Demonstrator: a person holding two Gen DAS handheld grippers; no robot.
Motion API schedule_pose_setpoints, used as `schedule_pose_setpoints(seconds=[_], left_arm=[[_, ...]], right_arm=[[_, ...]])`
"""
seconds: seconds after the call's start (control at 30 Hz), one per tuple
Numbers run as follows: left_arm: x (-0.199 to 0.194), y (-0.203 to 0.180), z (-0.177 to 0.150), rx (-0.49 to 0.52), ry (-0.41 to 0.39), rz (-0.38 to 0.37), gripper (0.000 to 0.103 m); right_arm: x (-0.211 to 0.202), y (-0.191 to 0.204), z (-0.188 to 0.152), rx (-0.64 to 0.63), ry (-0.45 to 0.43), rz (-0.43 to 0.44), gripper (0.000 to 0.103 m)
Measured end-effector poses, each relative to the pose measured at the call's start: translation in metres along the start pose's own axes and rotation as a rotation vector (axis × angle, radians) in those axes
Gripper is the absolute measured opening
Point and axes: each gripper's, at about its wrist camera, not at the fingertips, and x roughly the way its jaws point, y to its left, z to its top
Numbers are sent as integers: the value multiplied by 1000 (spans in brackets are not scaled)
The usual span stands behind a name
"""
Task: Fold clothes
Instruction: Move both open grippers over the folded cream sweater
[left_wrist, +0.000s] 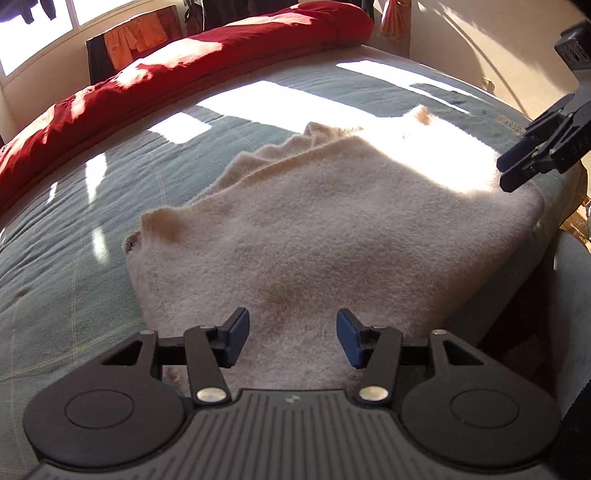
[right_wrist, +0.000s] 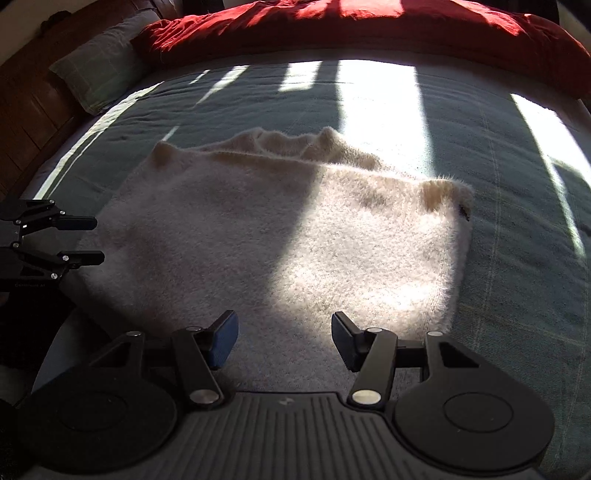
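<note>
Left wrist view: left gripper hovering with jaws spread wide, pinching nothing, over the near edge of the cream fuzzy sweater, lying folded on the grey-green bedspread. Near hem hiding behind the gripper body. Right gripper entering at the right edge, cut off by the frame, jaws parted; small white marks on it too blurred for reading. Red duvet bunching along the far side.

Right wrist view: right gripper standing spread and empty above the same sweater, half in shadow. Left gripper showing at the left edge, partly cut off, jaws apart; faint writing on its body not readable. Pillow lying dim in the far left corner
</note>
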Motion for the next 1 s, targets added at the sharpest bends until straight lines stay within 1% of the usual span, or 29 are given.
schedule_pose_setpoints(seconds=[0.03, 0.1, 0.17, 0.23, 0.3, 0.33, 0.4, 0.47, 0.53, 0.57, 0.67, 0.73, 0.77, 0.8, 0.87, 0.93, 1.0], left_arm=[[2, -3, -7, 7, 14, -8, 55], [10, -4, -23, -18, 64, -8, 67], [15, 1, -34, -74, 92, -17, 69], [14, 5, -40, -121, 89, -24, 70], [8, 5, -34, -138, 83, -17, 70], [5, 7, -28, -143, 69, -16, 70], [-1, 10, -14, -151, 22, -20, 71], [-2, 15, 2, -170, -22, -16, 77], [2, 19, 14, -189, -46, 7, 78], [5, 21, 19, -198, -56, 22, 78], [18, 23, 17, -263, -43, 17, 80], [27, 25, 14, -311, -30, 9, 81], [33, 25, 11, -333, -10, 6, 81], [37, 25, 6, -345, 11, 10, 81], [38, 22, 0, -354, 25, 11, 82], [37, 20, -5, -359, 33, 4, 85], [34, 21, -2, -362, 26, -2, 86]], right_arm=[[8, -3, -7, 29, 17, -1, 61], [23, -10, -22, 93, 34, -17, 64], [29, -17, -36, 159, 27, -15, 65], [25, -21, -43, 218, -6, -4, 67], [17, -20, -46, 267, -46, -8, 68], [13, -19, -46, 281, -70, -14, 70], [5, -12, -41, 270, -133, -43, 73], [-1, -7, -31, 242, -185, -80, 73], [-4, -3, -19, 208, -225, -121, 80], [-2, -3, -14, 199, -226, -146, 82], [13, -6, -4, 193, -202, -184, 85], [26, -10, -6, 210, -169, -181, 87], [31, -11, -8, 218, -160, -181, 88], [33, -10, -10, 221, -164, -186, 92], [38, -8, -12, 227, -173, -195, 102], [43, -6, -15, 234, -181, -205, 103], [48, -4, -18, 240, -190, -214, 103]])
